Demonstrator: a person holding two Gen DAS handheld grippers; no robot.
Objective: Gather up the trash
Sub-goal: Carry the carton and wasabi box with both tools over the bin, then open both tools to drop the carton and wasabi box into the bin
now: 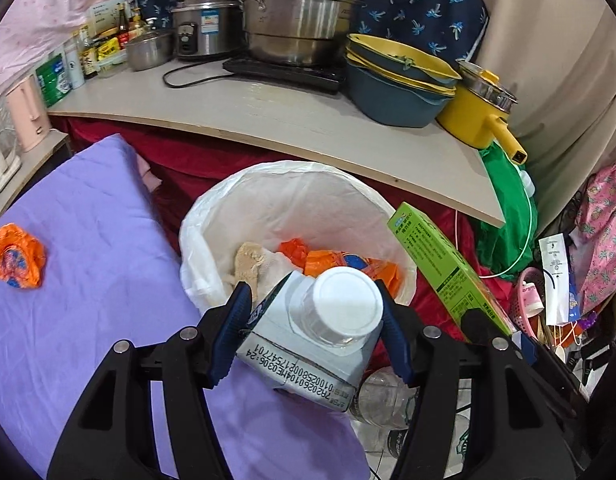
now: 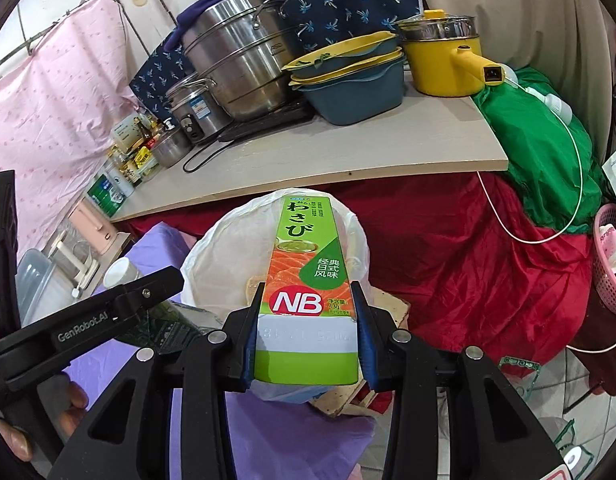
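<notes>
Left hand-held gripper (image 1: 314, 332) clamps the milk carton (image 1: 308, 344), right hand-held gripper (image 2: 308, 344) the wasabi box (image 2: 306, 280), both poised over the lined bin (image 1: 212, 220) for dropping.

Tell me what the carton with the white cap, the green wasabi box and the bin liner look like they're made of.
Carton: coated paperboard, judging by its folded seams and printed date code; its cap looks like matte white plastic with a ridged edge.
Wasabi box: thin glossy printed cardboard with crisp edges.
Bin liner: thin translucent white plastic film, wrinkled and draped over the rim.
</notes>
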